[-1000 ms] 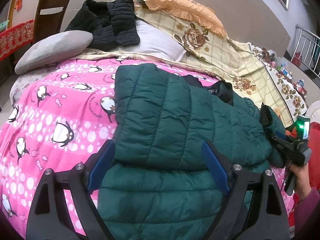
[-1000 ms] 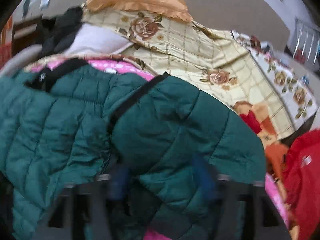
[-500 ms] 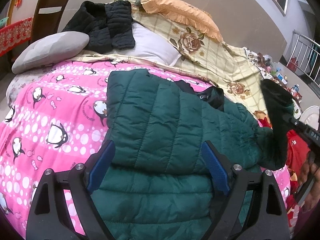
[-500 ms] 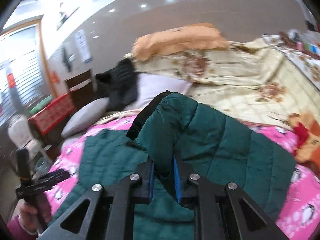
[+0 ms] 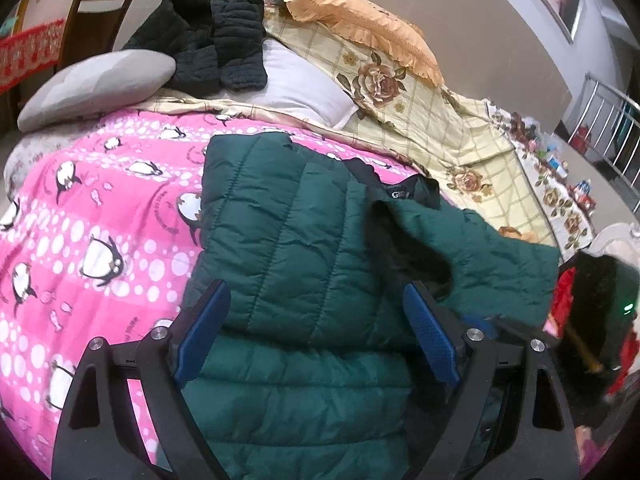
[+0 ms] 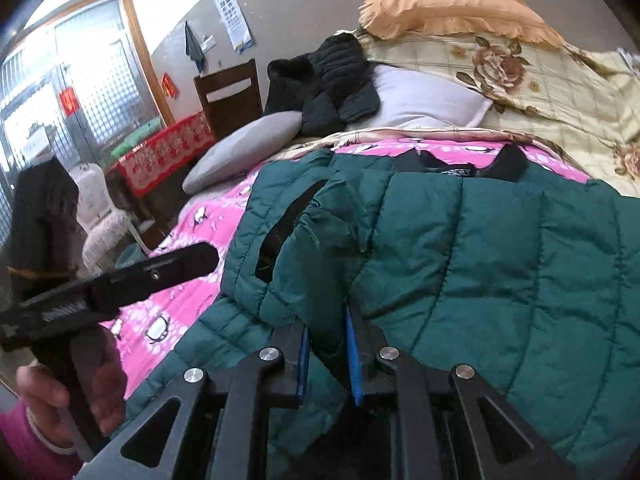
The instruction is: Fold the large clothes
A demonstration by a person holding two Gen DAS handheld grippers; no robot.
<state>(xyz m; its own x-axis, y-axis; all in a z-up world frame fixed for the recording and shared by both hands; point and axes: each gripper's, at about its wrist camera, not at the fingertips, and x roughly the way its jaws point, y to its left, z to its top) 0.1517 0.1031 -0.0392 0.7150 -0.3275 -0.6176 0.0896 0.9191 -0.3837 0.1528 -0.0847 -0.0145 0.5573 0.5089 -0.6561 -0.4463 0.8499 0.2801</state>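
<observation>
A dark green quilted jacket (image 5: pixel 304 248) is laid across a pink penguin-print blanket (image 5: pixel 100 216) on a bed, its black collar (image 5: pixel 404 192) turned toward the pillows. One side of it is folded over the body, and a black lining strip is exposed along the folded edge in the right wrist view. The padding is stitched in broad panels and is creased where the layers overlap.

The right gripper (image 6: pixel 326 356) is clenched on a fold of the green fabric, which is pinched between its blue pads. The left gripper (image 5: pixel 316 344) is spread wide above the jacket's lower part, with nothing pressed between its pads; it is seen held in a hand (image 6: pixel 60 392) with a pink sleeve.

Bare pink blanket is left open to the left of the jacket, as far as the bed's rounded edge. Beyond the collar, a grey cushion (image 5: pixel 96 84), a white pillow (image 5: pixel 300 88), a black padded garment (image 5: pixel 212 48) and a cream flowered quilt (image 5: pixel 440 120) with an orange pillow (image 5: pixel 360 28) are crowded together. A wooden chair (image 6: pixel 230 96) and a red-covered table (image 6: pixel 160 156) are stood beside the bed. No containers can be made out.
</observation>
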